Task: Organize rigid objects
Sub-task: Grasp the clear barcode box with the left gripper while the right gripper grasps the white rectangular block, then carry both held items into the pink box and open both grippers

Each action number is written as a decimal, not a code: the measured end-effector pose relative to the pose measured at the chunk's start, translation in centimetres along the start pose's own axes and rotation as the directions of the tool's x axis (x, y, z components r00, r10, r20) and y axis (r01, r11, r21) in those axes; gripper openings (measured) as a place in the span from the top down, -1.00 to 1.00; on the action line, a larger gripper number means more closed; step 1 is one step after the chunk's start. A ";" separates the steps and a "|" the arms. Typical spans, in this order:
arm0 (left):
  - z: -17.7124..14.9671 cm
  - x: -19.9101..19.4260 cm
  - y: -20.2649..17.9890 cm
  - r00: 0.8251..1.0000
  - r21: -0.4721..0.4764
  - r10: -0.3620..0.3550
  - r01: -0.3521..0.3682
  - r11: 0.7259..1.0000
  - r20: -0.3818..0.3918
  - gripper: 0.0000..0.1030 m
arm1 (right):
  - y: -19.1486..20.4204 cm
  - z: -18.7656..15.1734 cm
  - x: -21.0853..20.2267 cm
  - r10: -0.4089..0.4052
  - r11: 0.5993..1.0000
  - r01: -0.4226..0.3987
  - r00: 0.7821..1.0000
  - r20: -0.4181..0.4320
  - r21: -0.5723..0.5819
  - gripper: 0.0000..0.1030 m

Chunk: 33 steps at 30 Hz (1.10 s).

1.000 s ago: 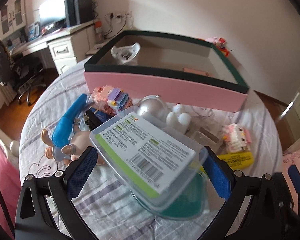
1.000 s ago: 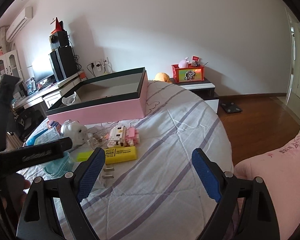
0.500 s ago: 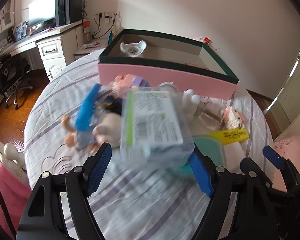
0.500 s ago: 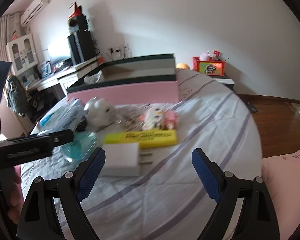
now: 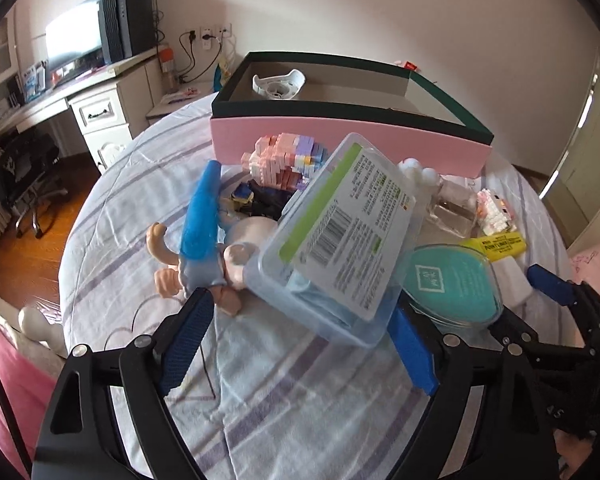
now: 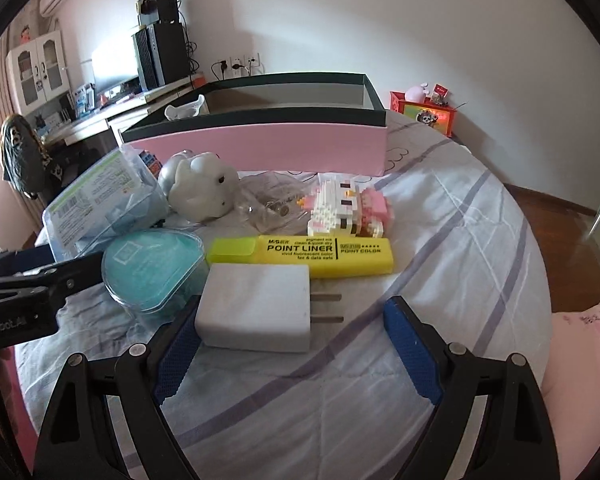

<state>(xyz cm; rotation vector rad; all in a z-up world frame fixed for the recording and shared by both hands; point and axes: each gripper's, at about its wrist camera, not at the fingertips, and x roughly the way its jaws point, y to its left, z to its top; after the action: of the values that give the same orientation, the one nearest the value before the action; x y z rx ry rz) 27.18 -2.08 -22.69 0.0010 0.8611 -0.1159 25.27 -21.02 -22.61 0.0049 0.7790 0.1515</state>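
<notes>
the left tongs (image 5: 300, 338) stand wide and have just been opening again after a brief squeeze; a clear lidded plastic box with a green and white label (image 5: 340, 232) lies tilted between the blue pads, its near right corner against the right pad, the left pad clear of it, so nothing is clamped. the box leans on a blue and peach plastic doll (image 5: 204, 240) to its left and a teal lidded plastic tub (image 5: 452, 282) to its right. farther off sits a pink open cardboard box with a dark green rim (image 5: 340, 140), a white plastic piece inside at its far left corner.

the right tongs (image 6: 296, 350) also stand wide, empty, with a white wall charger plug (image 6: 256, 308) lying on the striped bedsheet (image 6: 440, 240) between them, close by the left pad. just beyond it lies a yellow highlighter marker (image 6: 300, 256), then a pink and white brick figure (image 6: 348, 208).
</notes>
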 end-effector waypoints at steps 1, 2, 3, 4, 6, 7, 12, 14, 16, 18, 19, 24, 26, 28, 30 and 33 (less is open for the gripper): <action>0.1 0.2 0.0 1.000 0.006 0.006 -0.006 1.000 0.001 -0.72 | 0.0 0.1 0.1 0.005 1.000 -0.005 1.000 -0.003 -0.005 -0.69; 0.3 0.3 -0.1 1.000 0.019 0.007 -0.007 1.000 0.007 -0.72 | 0.0 0.1 0.3 0.011 1.000 -0.011 1.000 -0.008 -0.009 -0.61; 0.4 0.4 -0.2 1.000 0.029 0.007 -0.008 1.000 0.013 -0.72 | 0.0 0.2 0.3 0.016 1.000 -0.016 1.000 -0.006 -0.015 -0.48; 0.5 0.4 -0.2 1.000 0.038 0.008 -0.008 0.999 0.021 -0.64 | 0.0 0.2 0.2 0.021 1.000 -0.021 1.000 -0.001 -0.022 -0.39; 0.4 0.3 -0.5 0.999 0.067 0.015 -0.018 0.998 0.036 -0.37 | 0.0 0.2 0.1 0.022 0.999 -0.022 1.000 -0.001 -0.027 -0.34; 0.2 0.1 -0.7 0.998 0.086 0.028 -0.033 0.996 0.053 -0.20 | -0.1 0.2 0.1 0.027 0.999 -0.027 1.000 0.002 -0.024 -0.33; -0.1 -0.5 0.5 0.998 0.067 -0.021 0.017 0.998 0.054 0.63 | -0.3 0.1 -0.5 0.041 0.999 -0.041 0.999 0.014 -0.008 -0.33; -0.3 -0.2 0.9 0.999 0.055 -0.045 0.043 0.998 0.029 0.63 | -0.3 0.1 -0.5 0.043 0.999 -0.043 0.999 0.009 -0.008 -0.33; -0.7 -0.3 1.4 0.997 0.029 -0.075 0.074 0.997 0.020 0.62 | -0.3 0.0 -0.8 0.046 0.999 -0.046 0.999 0.008 -0.005 -0.33; -0.9 -0.7 1.8 0.997 0.027 -0.065 0.064 0.998 0.030 0.51 | -0.4 -0.1 -0.8 0.051 0.999 -0.051 0.999 0.004 -0.001 -0.33; -0.8 -0.9 2.1 0.998 0.018 -0.049 0.049 0.999 0.044 0.18 | -0.5 -0.2 -0.9 0.049 0.999 -0.049 0.999 0.004 0.003 -0.33; 0.0 -2.0 3.3 0.990 0.014 -0.049 0.048 0.999 0.135 -0.71 | -0.5 -0.1 -0.9 0.047 0.999 -0.047 0.999 0.002 0.004 -0.33; 0.6 -2.3 2.9 0.987 0.066 -0.050 0.040 0.997 0.155 -0.79 | -0.6 0.0 -0.8 0.050 0.999 -0.050 0.999 0.000 0.007 -0.33; 1.2 -2.2 2.3 0.986 0.114 -0.032 0.014 0.993 0.161 -0.81 | -0.7 0.1 -0.7 0.054 0.998 -0.054 0.999 -0.001 0.010 -0.33; 1.9 -1.9 1.6 0.987 0.165 -0.026 -0.001 0.986 0.160 -0.88 | -0.7 0.2 -0.6 0.059 0.998 -0.059 0.998 -0.002 0.012 -0.33; 2.9 -1.0 0.4 0.988 0.235 -0.021 -0.016 0.972 0.153 -0.89 | -0.9 0.4 -0.4 0.067 0.998 -0.067 0.998 -0.003 0.018 -0.33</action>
<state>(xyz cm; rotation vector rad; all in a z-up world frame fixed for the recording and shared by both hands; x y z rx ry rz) 28.78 -1.74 -20.11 0.2114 0.6880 -0.2172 25.35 -21.95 -22.12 0.0481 0.7840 0.2081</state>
